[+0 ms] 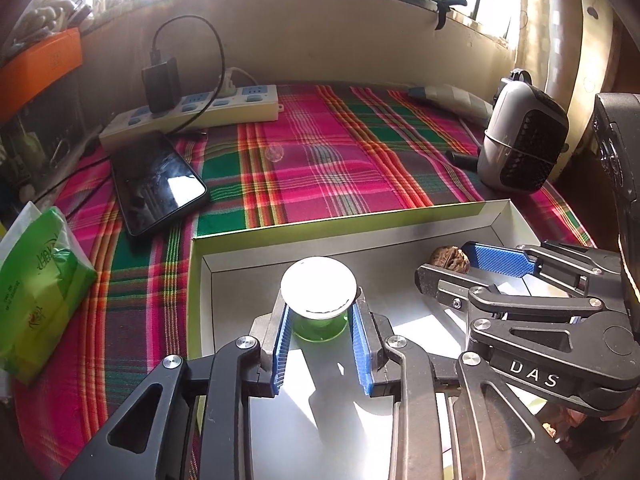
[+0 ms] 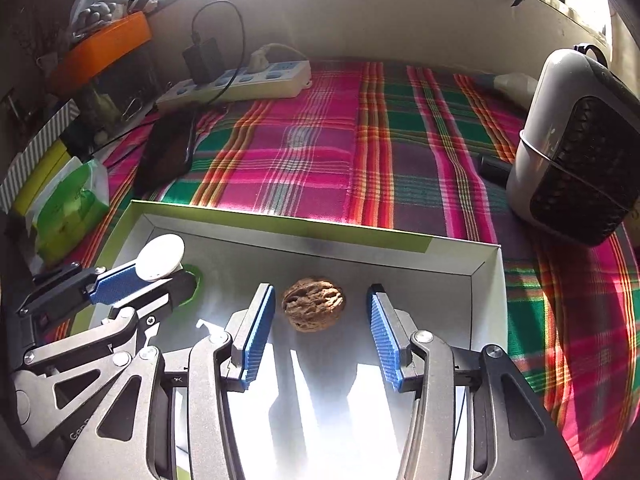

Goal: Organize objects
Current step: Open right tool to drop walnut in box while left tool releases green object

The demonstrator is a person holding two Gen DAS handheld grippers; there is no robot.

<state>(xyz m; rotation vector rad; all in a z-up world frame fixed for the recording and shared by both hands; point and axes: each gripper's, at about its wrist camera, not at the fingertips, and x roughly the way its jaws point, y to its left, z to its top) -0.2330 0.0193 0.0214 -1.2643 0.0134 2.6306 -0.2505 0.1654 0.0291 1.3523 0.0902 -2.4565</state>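
Plaid-cloth surface under window, white box on it. Bottle upright w/ white cap, axis vertical, between left gripper fingers, spread, not touching. Walnut lies widthwise between right gripper fingers, spread.

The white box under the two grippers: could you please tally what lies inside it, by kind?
Inside the white box:
Walnut: 1
Green bottle with a white cap: 1
Total: 2
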